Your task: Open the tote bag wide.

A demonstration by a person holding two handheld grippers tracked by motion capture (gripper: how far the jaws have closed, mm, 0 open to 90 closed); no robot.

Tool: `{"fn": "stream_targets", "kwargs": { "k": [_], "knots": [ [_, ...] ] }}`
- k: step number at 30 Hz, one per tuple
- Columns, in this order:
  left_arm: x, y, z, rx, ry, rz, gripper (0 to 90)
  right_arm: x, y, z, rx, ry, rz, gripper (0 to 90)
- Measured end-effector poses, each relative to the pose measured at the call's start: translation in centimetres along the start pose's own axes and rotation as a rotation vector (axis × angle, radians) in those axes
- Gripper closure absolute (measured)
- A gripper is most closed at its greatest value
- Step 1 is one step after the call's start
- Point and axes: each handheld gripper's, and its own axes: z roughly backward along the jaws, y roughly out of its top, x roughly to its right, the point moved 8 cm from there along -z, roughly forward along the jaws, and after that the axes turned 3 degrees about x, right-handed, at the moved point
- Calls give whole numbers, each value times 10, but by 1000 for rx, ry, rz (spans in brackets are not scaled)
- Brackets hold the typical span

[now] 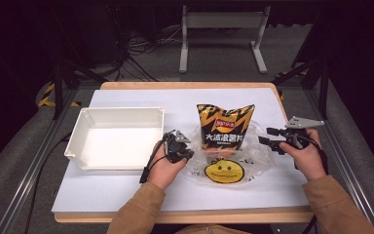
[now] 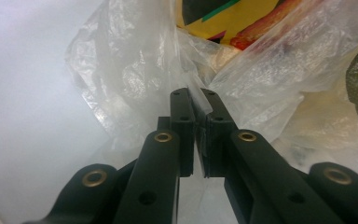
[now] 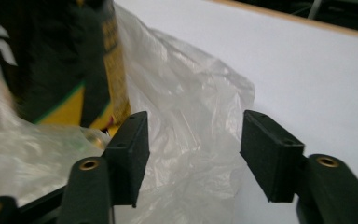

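Chip bag (image 1: 225,127) upright in clear plastic bag (image 1: 243,165) on worktop (image 1: 126,187).
Left hand-held gripper (image 1: 187,148) pinches bag film; right hand-held gripper (image 1: 264,142) open, white tray (image 1: 80,129) left.

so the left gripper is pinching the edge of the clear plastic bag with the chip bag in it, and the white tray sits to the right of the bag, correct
Not quite. The left gripper is shut on the clear plastic bag, which does hold the chip bag, but the high view shows the white tray to the left of the bag, not the right.

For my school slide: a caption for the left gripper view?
Left tongs pinching a clear plastic bag with snacks inside.
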Motion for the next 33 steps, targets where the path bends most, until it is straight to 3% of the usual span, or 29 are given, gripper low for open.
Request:
{"fn": "stream_targets", "kwargs": {
  "k": [3, 6, 8, 11, 20, 25, 26, 28, 30, 33],
  "knots": [
    [3, -2, -1, -5, -8, -1, 841, -11, 9, 9, 57, 37, -25, 365],
    [5, -5, -4, -14, -18, 4, 839, -30, 7, 13, 70, 87, -15, 321],
    [6, -7, -7, -19, -20, 6, 838, -43, 2, 11, 62, 128, -8, 291],
    [7, -9, -9, -26, -28, 11, 836, -53, -8, 4, 25, 144, 12, 263],
    [10, -14, -12, -38, -38, 27, 809, -53, -46, -25, -124, 65, 106, 182],
    [10, -14, -13, -34, -35, 23, 783, -50, -56, -29, -166, 39, 130, 179],
    [9, -14, -12, -29, -26, 27, 732, -49, -58, -30, -182, 30, 139, 177],
    [8, -13, -11, -21, -22, 33, 519, -50, -58, -31, -191, 22, 150, 175],
    [9, -12, -9, -10, -40, 39, 509, -50, -59, -32, -205, 20, 157, 171],
    [13, -8, -2, 20, -63, 44, 426, -50, -59, -32, -207, 19, 159, 168]
  ]
}}
